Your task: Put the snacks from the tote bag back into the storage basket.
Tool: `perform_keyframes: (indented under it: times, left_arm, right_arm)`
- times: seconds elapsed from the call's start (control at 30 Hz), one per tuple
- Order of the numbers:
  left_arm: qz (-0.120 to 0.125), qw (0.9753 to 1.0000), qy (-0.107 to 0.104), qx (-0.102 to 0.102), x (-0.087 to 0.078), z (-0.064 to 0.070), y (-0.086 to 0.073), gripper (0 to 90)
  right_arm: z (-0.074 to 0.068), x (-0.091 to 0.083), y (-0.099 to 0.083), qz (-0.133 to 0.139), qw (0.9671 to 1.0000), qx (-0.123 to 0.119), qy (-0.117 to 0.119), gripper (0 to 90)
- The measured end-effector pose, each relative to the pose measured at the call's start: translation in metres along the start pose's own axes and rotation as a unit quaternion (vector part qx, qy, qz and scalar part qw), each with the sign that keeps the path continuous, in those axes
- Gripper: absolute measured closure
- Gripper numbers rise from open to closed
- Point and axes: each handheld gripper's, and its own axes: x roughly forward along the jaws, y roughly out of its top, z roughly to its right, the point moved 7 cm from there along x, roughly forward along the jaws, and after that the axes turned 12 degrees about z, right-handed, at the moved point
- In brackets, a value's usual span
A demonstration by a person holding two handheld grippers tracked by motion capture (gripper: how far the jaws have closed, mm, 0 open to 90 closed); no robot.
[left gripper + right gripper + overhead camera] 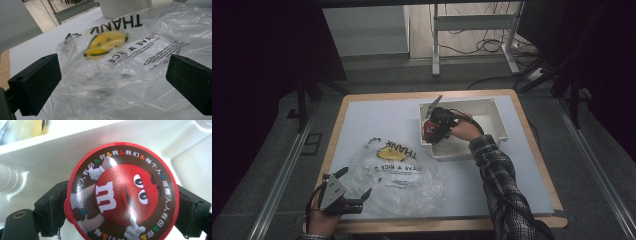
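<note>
Red "m" candy tub [122,192] clamped in right gripper [120,207].

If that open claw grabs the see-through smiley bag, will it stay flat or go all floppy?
Probably floppy. The plastic bag is thin, see-through and crumpled, so it would likely bunch and sag between the jaws of the left gripper, which stand wide open. It looks very light, and no bulky shape shows through the film. Its glossy film may be slippery, so a shallow pinch could slide off.
</note>
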Motion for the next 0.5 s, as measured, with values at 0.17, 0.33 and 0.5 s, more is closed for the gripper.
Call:
perform_keyframes:
  times: [0.17, 0.33, 0.5]
  left_arm:
    - [-0.001, 1.0000, 0.000, 0.002, 0.0001, 0.0002, -0.0001, 0.0]
    - [-0.001, 1.0000, 0.001, 0.003, 0.0002, 0.0001, -0.0003, 0.0]
    - [-0.002, 1.0000, 0.002, 0.003, 0.0001, -0.0002, -0.0002, 0.0]
  right_arm:
    - [-0.0004, -0.0026, 0.0006, 0.004, 1.0000, -0.002, -0.004, 12.4]
    - [-0.0012, -0.0047, 0.0003, 0.005, 0.9999, -0.004, -0.009, 12.0]
    - [-0.0005, -0.0077, 0.0007, 0.010, 0.9998, -0.002, -0.014, 11.9]
